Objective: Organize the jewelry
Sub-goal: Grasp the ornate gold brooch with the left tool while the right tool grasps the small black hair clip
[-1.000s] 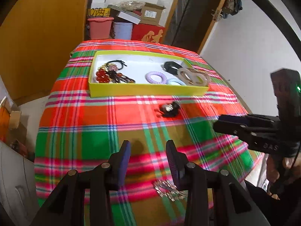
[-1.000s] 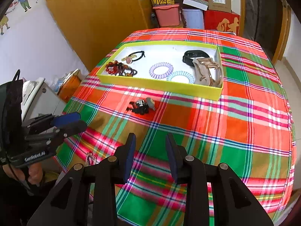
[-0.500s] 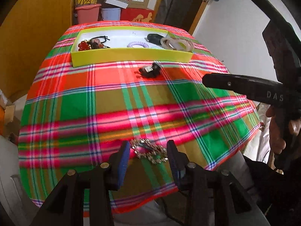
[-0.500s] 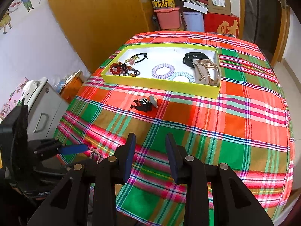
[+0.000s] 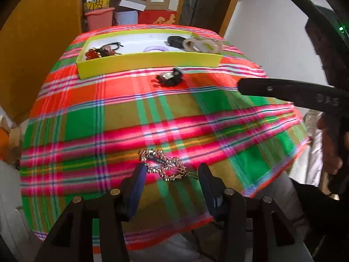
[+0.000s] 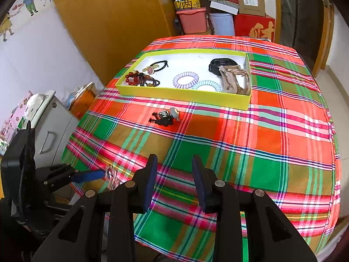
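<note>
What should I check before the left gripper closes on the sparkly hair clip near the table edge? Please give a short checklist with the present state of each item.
1. Left gripper open wide enough for the hair clip: ok.
2. Clip lies between the two fingers: ok, though it sits near the fingertips, not deep.
3. Fingers low enough to touch the tablecloth: cannot tell.
4. Right gripper out of the way, open and holding nothing: ok.
5. Free space in the yellow tray for the clip: ok, white floor shows in the middle.
6. Black figure charm out of the way of the grasp: ok, it lies near the tray.
</note>
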### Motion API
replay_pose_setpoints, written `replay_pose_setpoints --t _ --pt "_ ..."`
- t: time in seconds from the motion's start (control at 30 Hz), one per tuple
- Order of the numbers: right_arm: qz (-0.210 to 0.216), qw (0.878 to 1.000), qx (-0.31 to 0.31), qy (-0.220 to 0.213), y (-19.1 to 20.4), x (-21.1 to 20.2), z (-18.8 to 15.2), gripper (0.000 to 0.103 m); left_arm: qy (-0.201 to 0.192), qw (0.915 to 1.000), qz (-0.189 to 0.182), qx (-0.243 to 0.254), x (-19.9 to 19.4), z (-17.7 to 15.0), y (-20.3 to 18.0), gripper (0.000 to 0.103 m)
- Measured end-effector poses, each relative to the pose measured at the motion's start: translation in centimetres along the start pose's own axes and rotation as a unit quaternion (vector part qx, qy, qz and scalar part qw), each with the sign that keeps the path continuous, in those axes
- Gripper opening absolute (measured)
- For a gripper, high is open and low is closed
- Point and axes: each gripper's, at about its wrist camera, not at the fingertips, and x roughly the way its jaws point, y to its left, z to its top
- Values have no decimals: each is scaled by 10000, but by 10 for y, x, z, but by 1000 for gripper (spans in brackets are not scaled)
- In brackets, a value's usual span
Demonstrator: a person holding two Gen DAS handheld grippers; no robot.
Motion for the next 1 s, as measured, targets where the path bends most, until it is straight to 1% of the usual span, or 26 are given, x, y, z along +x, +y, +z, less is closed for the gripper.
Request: replay_pose_setpoints --t 0.17,0.3,0.37,0.43,0.47,0.5,0.57,0.83,0.87,1.0 --pt "4 10000 3 20 -1 3 1 33 -154 9997 191 -31 6 11 13 50" --pt "10 10000 10 55 -1 8 2 33 -241 9991 290 -211 9 20 27 50" --pt "15 10000 12 68 -1 10 3 33 -275 9988 280 -306 9 21 33 49" --pt "20 10000 10 84 -1 13 5 33 -299 9983 357 -364 9 23 38 37" --pt "25 10000 10 92 -1 14 6 33 -303 9980 401 -380 9 24 40 30" --pt "30 9999 7 96 -1 15 6 33 -309 9979 388 -418 9 25 43 27" --pt "37 9999 0 113 0 18 8 33 -321 9976 329 -517 9 27 48 27" --pt "34 9999 -46 144 2 27 16 33 -379 9967 427 -573 11 33 57 27" --pt "28 9999 -53 144 2 29 18 33 -386 9966 437 -582 12 34 58 23" --pt "8 9998 -92 154 4 36 26 33 -418 9964 423 -608 13 37 61 21"
